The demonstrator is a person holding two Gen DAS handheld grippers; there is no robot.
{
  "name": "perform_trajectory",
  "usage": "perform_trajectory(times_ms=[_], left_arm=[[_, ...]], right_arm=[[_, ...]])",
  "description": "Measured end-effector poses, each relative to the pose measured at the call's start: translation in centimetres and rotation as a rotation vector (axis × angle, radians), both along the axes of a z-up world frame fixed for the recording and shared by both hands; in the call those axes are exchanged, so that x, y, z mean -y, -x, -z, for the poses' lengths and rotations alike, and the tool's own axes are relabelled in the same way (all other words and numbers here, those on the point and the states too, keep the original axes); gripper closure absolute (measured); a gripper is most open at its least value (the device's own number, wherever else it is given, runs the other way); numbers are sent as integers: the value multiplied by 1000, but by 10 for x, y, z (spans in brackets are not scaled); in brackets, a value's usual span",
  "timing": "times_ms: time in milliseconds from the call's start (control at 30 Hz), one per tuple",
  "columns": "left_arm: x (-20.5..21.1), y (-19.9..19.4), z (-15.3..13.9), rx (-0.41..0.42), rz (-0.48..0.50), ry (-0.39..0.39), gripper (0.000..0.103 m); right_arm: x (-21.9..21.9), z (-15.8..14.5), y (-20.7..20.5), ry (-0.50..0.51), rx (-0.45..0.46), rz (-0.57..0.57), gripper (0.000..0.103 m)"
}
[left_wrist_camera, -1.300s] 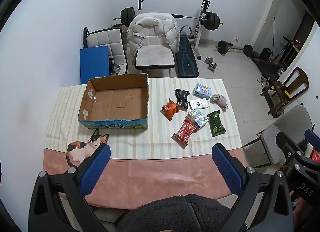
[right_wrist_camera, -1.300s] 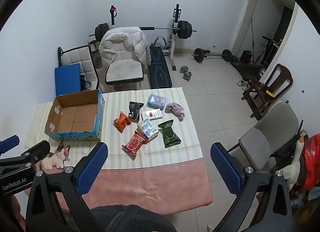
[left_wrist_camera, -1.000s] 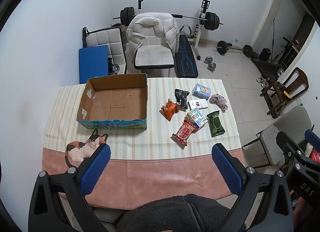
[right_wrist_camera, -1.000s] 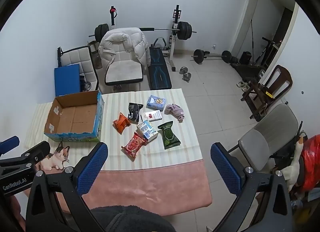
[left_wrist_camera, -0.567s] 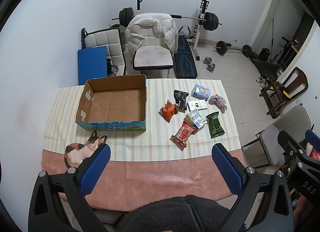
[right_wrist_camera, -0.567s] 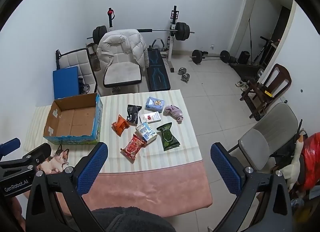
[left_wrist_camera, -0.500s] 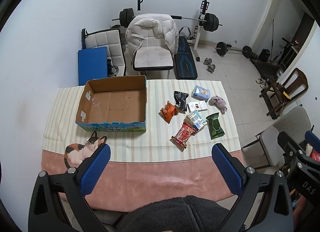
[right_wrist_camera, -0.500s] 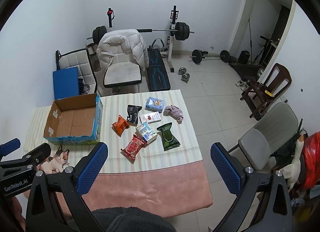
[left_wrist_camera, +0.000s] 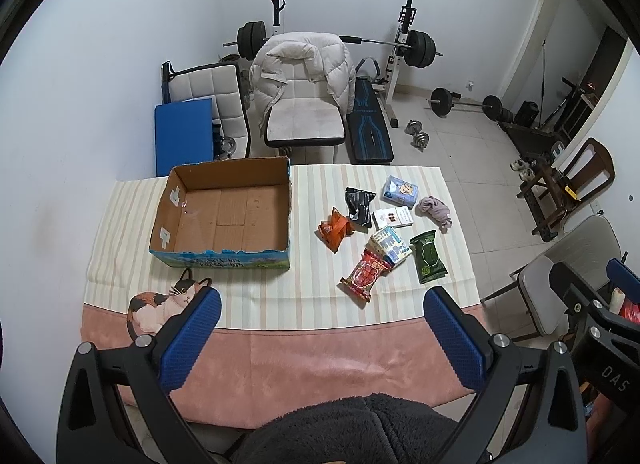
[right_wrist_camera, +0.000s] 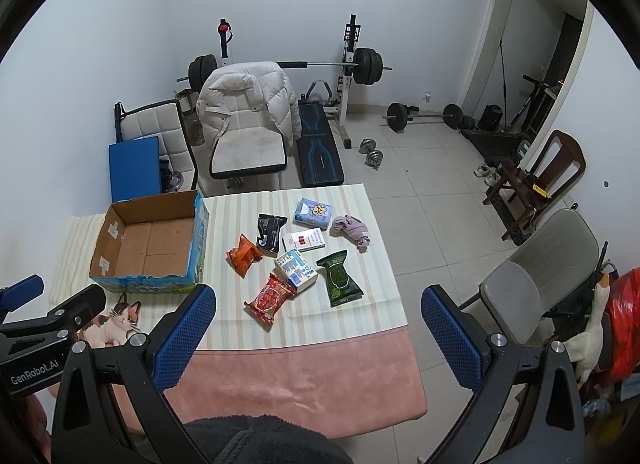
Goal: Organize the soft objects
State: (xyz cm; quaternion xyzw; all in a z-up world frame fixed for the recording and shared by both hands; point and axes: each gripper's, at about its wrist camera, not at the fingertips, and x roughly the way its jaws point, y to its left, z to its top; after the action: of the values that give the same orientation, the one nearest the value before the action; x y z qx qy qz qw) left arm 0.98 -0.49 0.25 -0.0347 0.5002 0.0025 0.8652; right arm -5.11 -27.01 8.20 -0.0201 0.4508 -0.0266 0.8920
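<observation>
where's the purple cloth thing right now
In both wrist views the purple cloth lies crumpled on the striped tablecloth at the far right of the pile, just right of the white packet and beyond the green pack.

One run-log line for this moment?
phase: pre-grasp | left gripper: open | right gripper: open | box: empty | packets, cloth: on table

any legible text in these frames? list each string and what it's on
"GenRobot.AI": on the left tool body, seen in the right wrist view.
"DAS": on the right tool body, seen in the left wrist view.
Print on the packets and the cardboard box: too small to read.
</observation>
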Motion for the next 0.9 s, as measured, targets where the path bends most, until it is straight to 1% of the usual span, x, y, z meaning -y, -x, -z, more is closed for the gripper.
perform_trajectory(times_ms=[900], left_arm=[[0,-4,-6,3,-4,-1,0]], right_arm=[[-2,-12,-5,9,24,-3,0]])
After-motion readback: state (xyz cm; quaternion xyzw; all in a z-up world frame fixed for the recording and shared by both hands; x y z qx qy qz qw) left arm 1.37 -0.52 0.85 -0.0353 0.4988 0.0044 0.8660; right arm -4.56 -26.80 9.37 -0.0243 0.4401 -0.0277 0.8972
